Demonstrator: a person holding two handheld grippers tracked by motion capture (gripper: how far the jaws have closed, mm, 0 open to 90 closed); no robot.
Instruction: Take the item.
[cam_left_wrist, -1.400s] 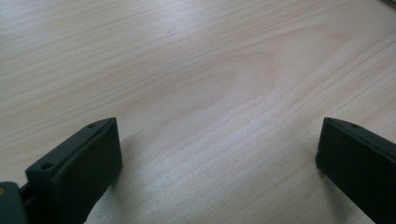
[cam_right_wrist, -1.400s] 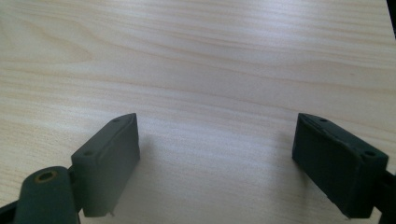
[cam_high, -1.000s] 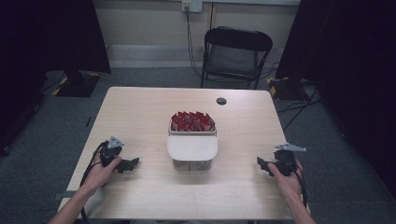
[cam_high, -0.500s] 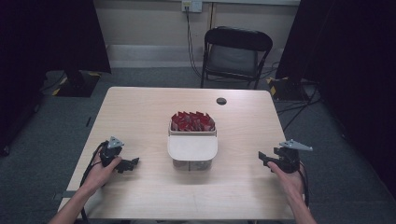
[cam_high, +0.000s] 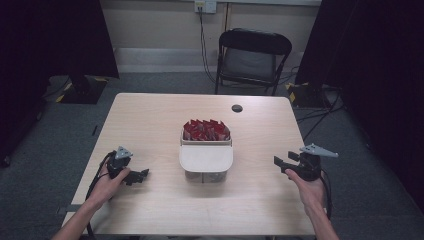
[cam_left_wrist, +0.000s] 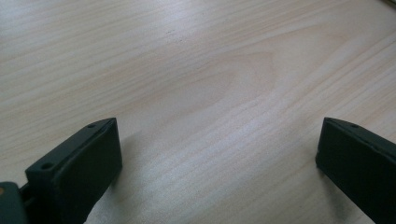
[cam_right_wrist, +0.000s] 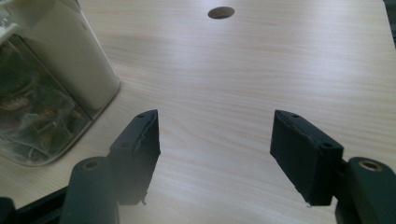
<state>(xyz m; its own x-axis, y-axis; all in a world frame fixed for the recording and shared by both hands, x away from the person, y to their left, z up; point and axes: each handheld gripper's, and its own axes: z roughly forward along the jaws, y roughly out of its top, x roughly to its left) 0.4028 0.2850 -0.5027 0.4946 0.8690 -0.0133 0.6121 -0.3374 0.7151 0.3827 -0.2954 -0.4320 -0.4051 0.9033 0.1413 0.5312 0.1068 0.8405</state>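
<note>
Centrally on the table stands the clear container with a cream lid, red packets showing at its far end. The left gripper rests on the near left, jaws wide over bare wood. The right gripper (lifted at the near right) has just been closing its jaws, nothing between them.

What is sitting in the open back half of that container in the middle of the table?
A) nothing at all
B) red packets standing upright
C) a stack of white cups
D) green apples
B: in the high view the container shows a row of red packets standing in its far, uncovered half, while a pale lid covers the near half.
</note>
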